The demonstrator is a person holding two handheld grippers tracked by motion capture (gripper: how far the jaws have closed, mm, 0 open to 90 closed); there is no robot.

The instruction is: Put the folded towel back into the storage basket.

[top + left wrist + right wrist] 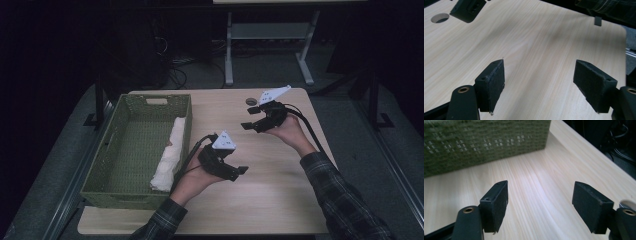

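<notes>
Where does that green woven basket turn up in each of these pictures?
High view: the green basket sits at the table's left, a white cloth along its inner right wall.
Left gripper view: not in it.
Right gripper view: its woven wall runs across the top left.
Shared landmark: the pale wooden tabletop.

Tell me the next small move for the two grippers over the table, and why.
Probably draw both hands back from the basket and rest them. The left gripper and the right gripper both stand open with nothing between their jaws, over bare table. The white cloth already lies inside the basket along its right wall, so nothing looks left to pick up.
</notes>
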